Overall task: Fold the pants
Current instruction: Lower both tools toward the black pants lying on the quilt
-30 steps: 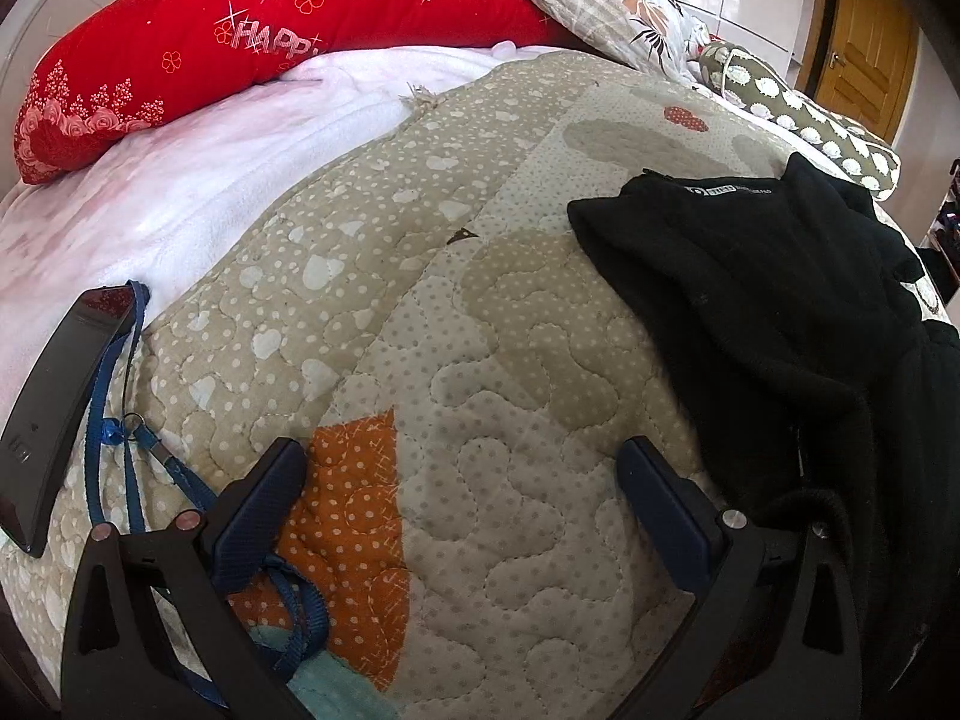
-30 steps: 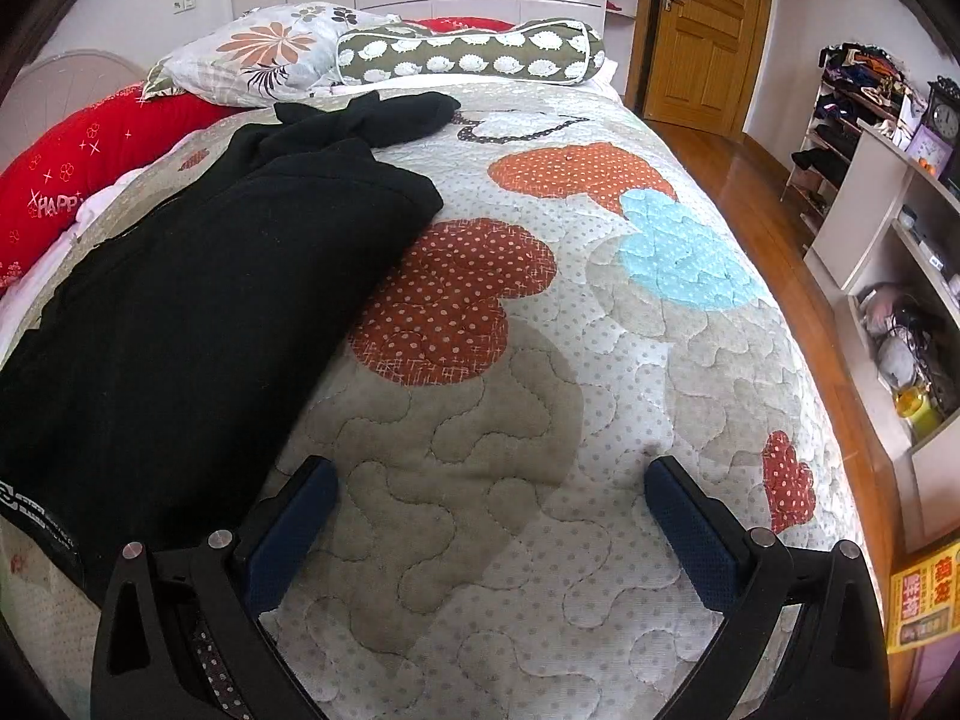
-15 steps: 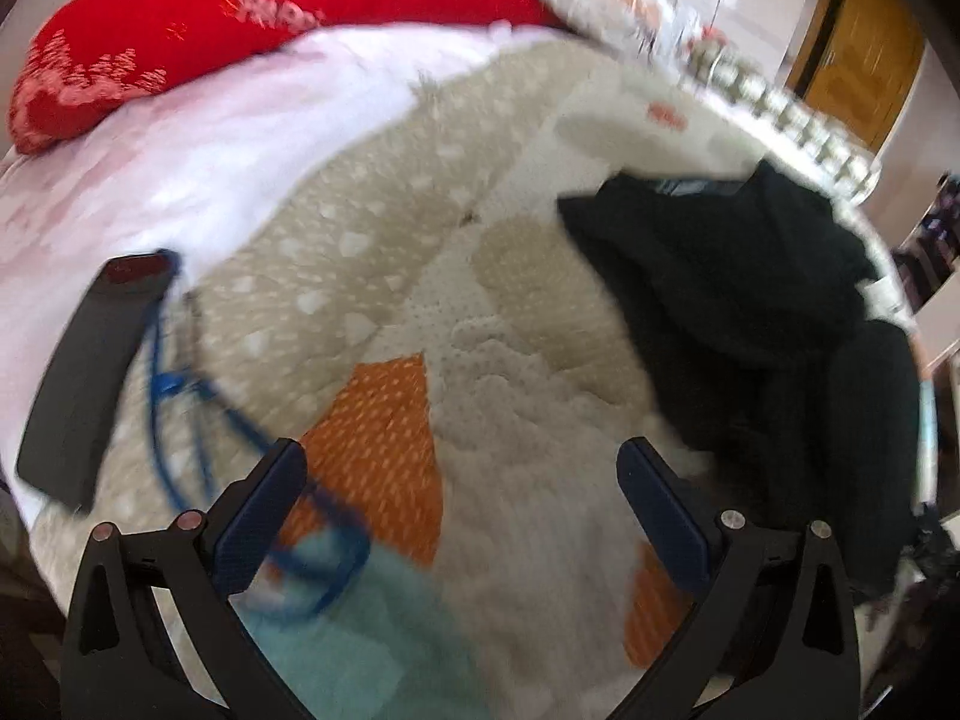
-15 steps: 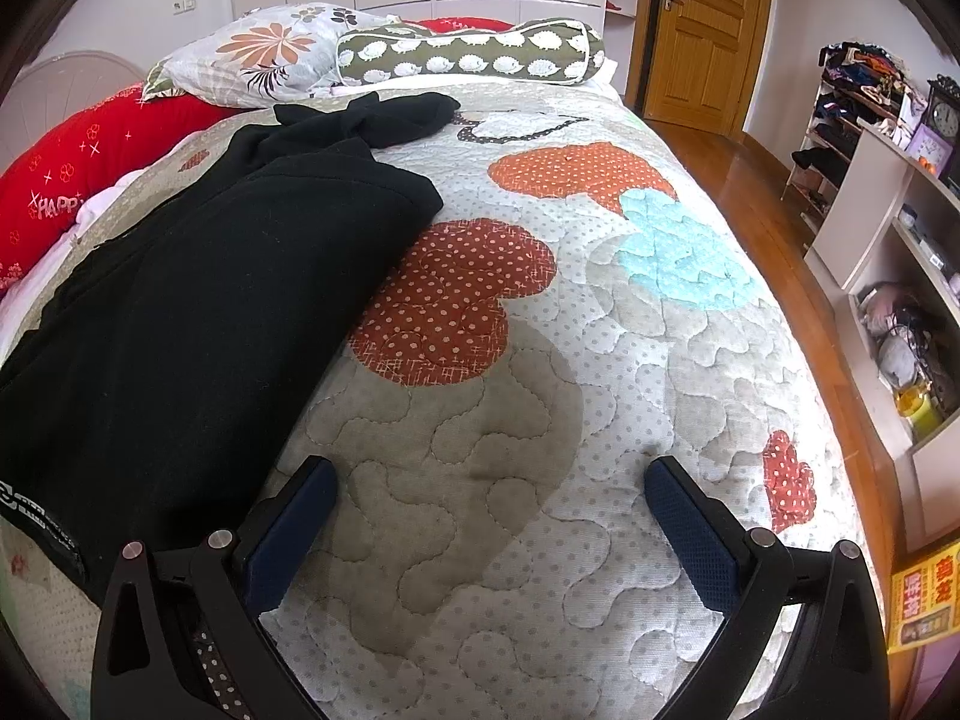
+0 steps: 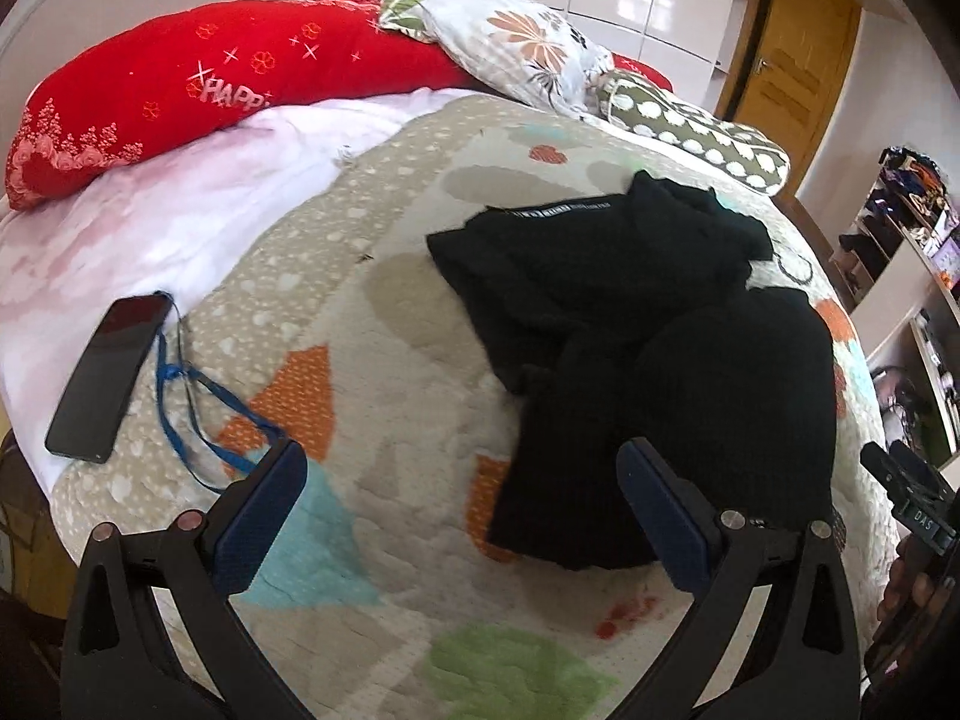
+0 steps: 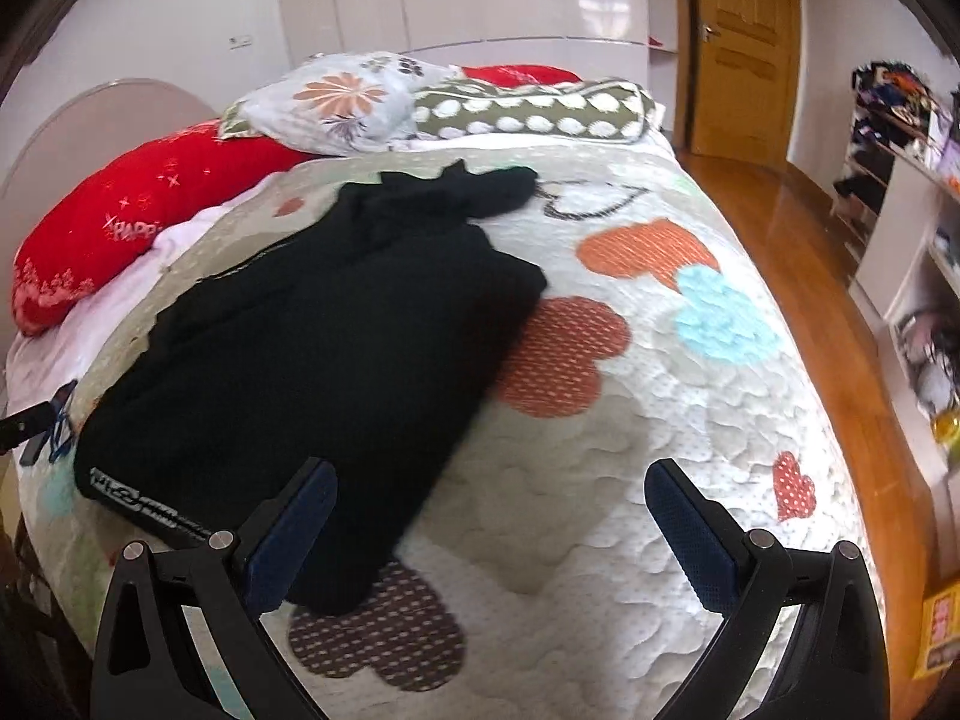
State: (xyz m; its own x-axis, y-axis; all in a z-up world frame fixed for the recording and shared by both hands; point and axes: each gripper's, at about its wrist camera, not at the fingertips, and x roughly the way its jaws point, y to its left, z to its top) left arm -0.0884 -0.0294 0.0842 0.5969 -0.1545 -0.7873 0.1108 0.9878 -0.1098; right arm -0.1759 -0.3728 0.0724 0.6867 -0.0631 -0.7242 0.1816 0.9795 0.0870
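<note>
Now both views higher, pants (image 5: 648,324) smaller, farther

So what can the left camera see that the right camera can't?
Only the left wrist view shows the whole black phone with its blue strap on the quilt. Only the right wrist view shows the wooden floor beside the bed. Both show the black pants, the red pillow and the wooden door.
</note>
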